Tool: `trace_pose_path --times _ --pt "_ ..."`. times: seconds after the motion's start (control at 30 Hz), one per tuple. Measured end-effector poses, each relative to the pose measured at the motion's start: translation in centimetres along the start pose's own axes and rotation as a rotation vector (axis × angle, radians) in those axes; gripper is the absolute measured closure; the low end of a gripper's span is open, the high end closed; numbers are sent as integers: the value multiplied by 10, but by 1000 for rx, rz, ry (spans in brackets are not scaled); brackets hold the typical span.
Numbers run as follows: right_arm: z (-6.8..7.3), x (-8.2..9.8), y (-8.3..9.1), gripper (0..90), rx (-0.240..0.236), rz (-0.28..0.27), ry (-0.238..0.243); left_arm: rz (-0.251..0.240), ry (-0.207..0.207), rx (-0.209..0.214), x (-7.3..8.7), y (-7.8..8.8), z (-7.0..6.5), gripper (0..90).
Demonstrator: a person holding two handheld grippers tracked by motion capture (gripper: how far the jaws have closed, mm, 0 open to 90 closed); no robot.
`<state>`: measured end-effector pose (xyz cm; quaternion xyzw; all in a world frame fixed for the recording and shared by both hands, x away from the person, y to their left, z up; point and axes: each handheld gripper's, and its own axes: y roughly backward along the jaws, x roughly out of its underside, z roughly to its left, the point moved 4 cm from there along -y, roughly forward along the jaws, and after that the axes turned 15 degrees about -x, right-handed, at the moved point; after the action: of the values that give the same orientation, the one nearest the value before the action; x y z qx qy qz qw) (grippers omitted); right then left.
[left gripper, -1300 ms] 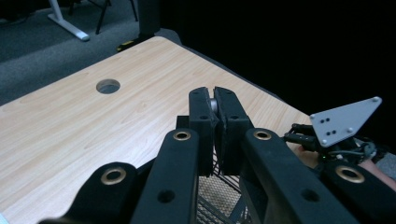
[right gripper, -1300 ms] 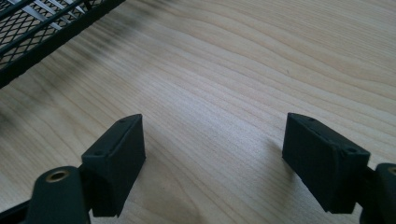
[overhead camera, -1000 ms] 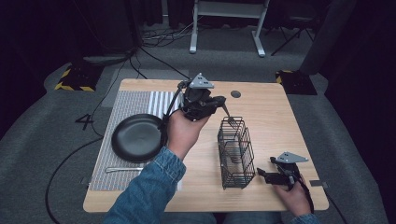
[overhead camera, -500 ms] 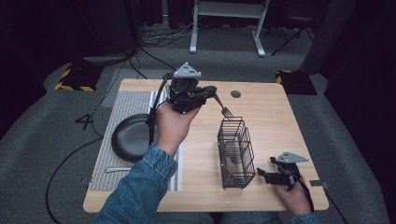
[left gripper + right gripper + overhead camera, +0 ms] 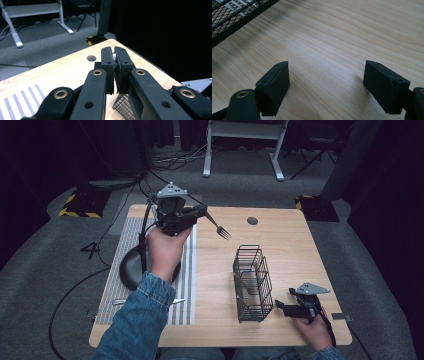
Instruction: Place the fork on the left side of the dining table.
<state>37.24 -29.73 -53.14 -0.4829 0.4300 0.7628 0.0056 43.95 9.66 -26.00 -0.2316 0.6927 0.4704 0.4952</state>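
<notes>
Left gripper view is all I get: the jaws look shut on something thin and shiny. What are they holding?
Observer: A fork. The left gripper clamps its handle, with the tines held out over the table.
Operator: I see just a corner of wire mesh. What is it?
Observer: A wire basket, standing upright on the table, nearer the person than the fork and apart from it.
Operator: And the other gripper?
Observer: The right gripper rests low beside the basket, jaws open, nothing between them.

L gripper (image 5: 202, 213) w/ fork (image 5: 218, 228) moved left off basket (image 5: 252, 282).
</notes>
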Motion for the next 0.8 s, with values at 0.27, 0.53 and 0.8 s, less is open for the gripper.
trace_pose_path --times 0.27,0.53,0.8 --pt "0 0 0 212 0 0 1 2 8 -35 2 0 22 869" --pt "0 0 0 212 2 0 1 9 8 -77 11 -6 48 869" --pt "0 -1 -1 212 5 -2 -1 29 35 -118 24 -14 75 869"
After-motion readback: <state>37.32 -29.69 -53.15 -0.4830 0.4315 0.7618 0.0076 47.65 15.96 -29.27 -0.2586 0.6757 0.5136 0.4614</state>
